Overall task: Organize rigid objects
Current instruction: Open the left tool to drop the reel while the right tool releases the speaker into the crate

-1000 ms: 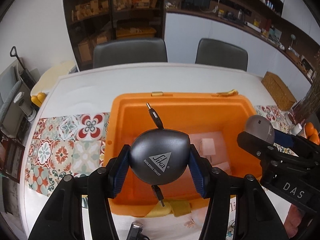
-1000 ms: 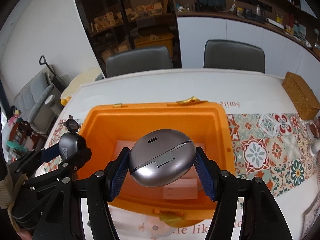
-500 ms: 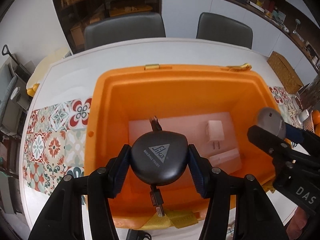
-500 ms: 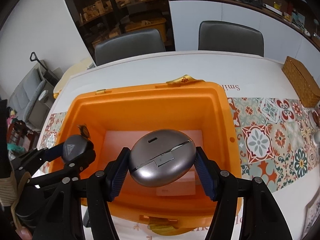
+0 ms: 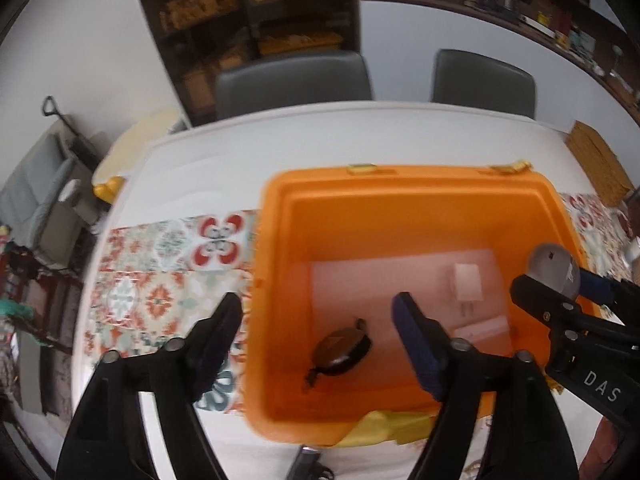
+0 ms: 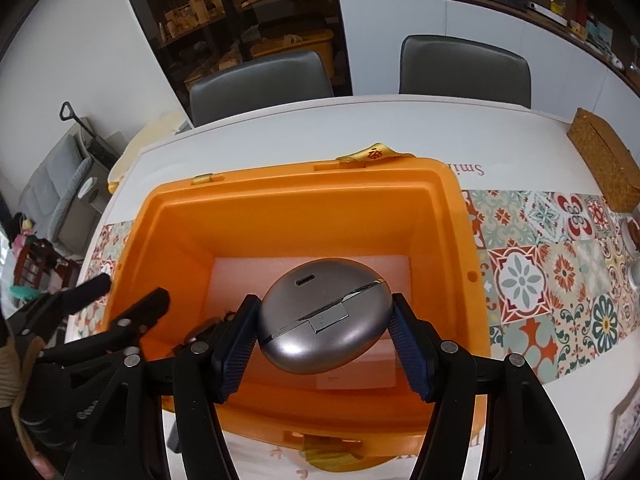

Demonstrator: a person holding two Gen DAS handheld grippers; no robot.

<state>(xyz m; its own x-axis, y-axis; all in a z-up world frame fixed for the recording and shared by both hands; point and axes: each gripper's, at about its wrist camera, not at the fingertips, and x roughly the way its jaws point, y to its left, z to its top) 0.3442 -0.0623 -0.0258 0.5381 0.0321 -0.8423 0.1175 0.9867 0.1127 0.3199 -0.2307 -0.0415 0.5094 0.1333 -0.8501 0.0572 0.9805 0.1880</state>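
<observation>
Two grippers are hanging over the bin [image 5: 400, 184], and they differ now. The left gripper [image 5: 320, 312] is spread wide and holding nothing; half a second ago it was clamping the dark puck [image 5: 340, 350], which is now lying on the pale liner at lower centre of the left view, inside the bin, its short cable ends poking out. So that piece counts as stowed. The right gripper [image 6: 324, 328] is clenching the grey case [image 6: 324, 316] between its blue pads [image 6: 236, 344], just as in the earlier frames, and is poised above the middle of the bin. A white charger [image 5: 466, 284] and a white box [image 5: 484, 326] are sitting toward the right of the liner. The case looks like the next piece to go in, probably onto the bare liner between puck and charger.
</observation>
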